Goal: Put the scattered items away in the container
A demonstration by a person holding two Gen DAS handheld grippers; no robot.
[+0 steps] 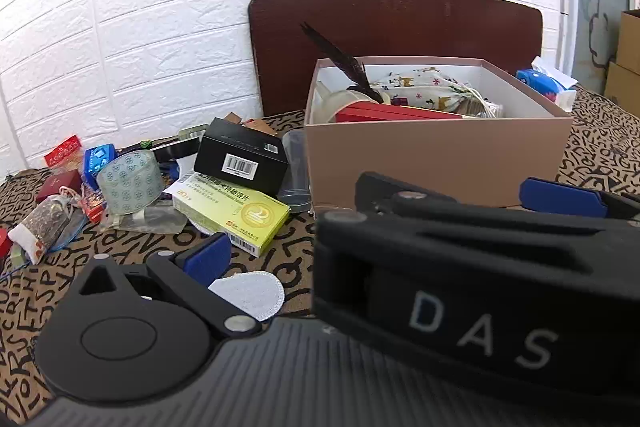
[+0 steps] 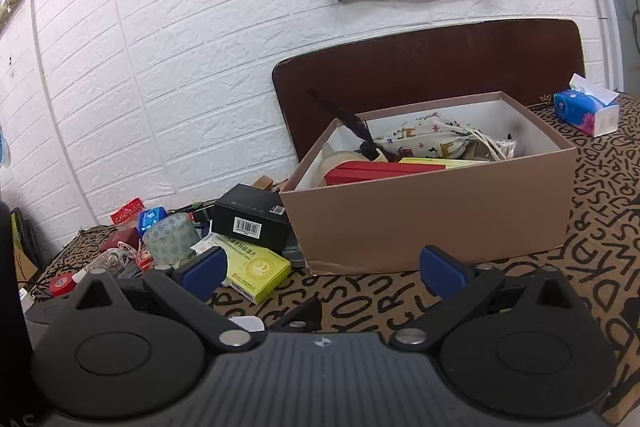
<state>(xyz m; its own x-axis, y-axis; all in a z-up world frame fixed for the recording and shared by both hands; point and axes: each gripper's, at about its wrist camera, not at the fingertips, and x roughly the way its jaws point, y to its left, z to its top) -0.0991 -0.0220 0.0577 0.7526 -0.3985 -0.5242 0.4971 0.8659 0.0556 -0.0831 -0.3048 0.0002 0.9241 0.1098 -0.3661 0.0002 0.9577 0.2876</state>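
Between picks: both grippers are held empty, nothing is carried. The right gripper [image 2: 322,267] is spread wide over the letter-printed tablecloth [image 2: 400,299]. The left gripper [image 1: 376,223] is also spread wide, though its right half is masked in its own view by the other tool's black body. The open pink cardboard box [image 2: 432,223] sits just ahead and right of the right gripper's fingers, already part-filled: one red flat case [image 2: 380,171], one printed drawstring pouch [image 2: 424,141], one dark feather [image 2: 344,117] are counted. The loose pile lies ahead-left, beside the box: one yellow-green medicine carton [image 2: 256,273], one black barcoded box [image 2: 252,217], one patterned tape roll [image 2: 172,237], plus smaller bits too jumbled to count. Next pick is judged to be the yellow-green carton, nearest the left fingers; jaws would need aligning across its narrow side.
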